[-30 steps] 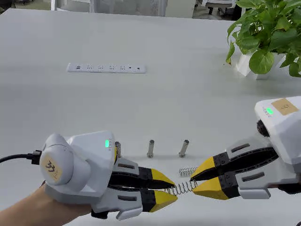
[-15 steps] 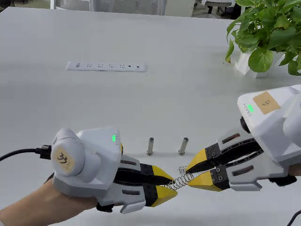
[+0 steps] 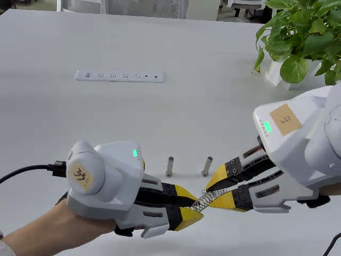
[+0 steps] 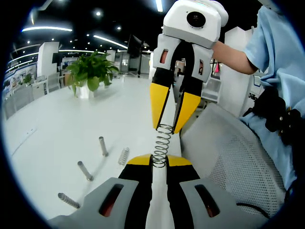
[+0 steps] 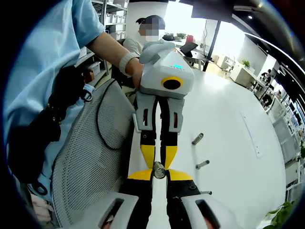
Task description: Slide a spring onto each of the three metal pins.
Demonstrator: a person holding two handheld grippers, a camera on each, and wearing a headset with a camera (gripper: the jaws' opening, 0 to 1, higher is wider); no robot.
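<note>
A short coil spring (image 3: 203, 199) hangs in the air between my two grippers, above the table's near edge. My left gripper (image 3: 196, 209) is shut on its near end, seen close in the left gripper view on the spring (image 4: 162, 143). My right gripper (image 3: 210, 196) is shut on the other end, facing the left one tip to tip. Two bare metal pins (image 3: 170, 166) (image 3: 206, 166) stand upright just behind the jaws. A third pin (image 4: 66, 200) carries a spring. One loose spring (image 4: 123, 156) lies on the table near the pins.
A white power strip (image 3: 120, 77) lies far back on the left. A potted plant (image 3: 298, 37) stands at the back right. A black cable (image 3: 26, 173) runs from the left gripper. A mesh chair (image 5: 90, 157) sits beside the table edge.
The grippers have drawn closer together, the right one coming in leftward and the left one rising slightly. The spring between them now looks shorter.
</note>
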